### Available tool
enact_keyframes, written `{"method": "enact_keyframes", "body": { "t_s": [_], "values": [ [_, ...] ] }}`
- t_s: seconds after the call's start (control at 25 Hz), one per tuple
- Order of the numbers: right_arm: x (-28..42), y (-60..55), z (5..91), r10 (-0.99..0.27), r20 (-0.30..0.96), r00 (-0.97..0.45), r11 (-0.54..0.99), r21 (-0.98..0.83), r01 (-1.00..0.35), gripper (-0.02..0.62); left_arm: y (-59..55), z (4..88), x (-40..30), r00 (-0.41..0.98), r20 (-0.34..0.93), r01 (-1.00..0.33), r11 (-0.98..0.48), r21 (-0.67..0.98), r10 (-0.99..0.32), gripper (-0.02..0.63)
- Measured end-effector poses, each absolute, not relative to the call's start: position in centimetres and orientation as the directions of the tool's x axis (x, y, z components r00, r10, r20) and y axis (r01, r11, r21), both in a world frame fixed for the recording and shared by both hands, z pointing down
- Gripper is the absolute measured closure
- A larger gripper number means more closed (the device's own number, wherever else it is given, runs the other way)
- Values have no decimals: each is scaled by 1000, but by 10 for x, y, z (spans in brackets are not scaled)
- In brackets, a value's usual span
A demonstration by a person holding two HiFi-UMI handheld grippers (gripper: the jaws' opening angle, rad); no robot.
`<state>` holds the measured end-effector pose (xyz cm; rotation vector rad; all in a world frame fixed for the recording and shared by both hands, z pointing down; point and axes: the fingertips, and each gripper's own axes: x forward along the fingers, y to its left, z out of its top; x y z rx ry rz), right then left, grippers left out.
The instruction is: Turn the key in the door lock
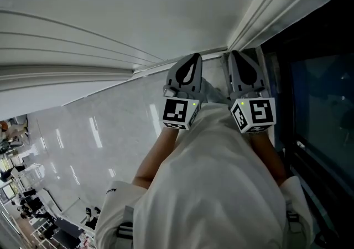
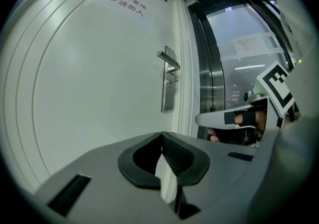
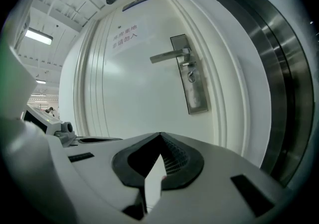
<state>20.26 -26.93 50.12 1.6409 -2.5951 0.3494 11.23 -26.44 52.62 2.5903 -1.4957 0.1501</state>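
A white door stands ahead with a silver lever handle on a long metal lock plate. Under the lever a small key sticks out of the lock. The left gripper view shows the same handle and key further off. My left gripper is shut and holds nothing. My right gripper is likewise shut and empty. Both point at the door, well short of the lock. In the head view the left gripper and right gripper hang side by side.
A dark glass panel with a steel frame flanks the door on the right. A sign with red characters is on the door's upper part. Glossy floor lies to the left, with furniture far off.
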Motion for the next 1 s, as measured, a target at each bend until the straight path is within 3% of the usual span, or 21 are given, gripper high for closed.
{"method": "enact_keyframes", "body": {
  "t_s": [1.0],
  "values": [
    [203, -264, 502, -889, 155, -431, 413, -134, -901, 594, -264, 522, 113, 500, 142, -866, -495, 69, -854, 597]
  ]
}}
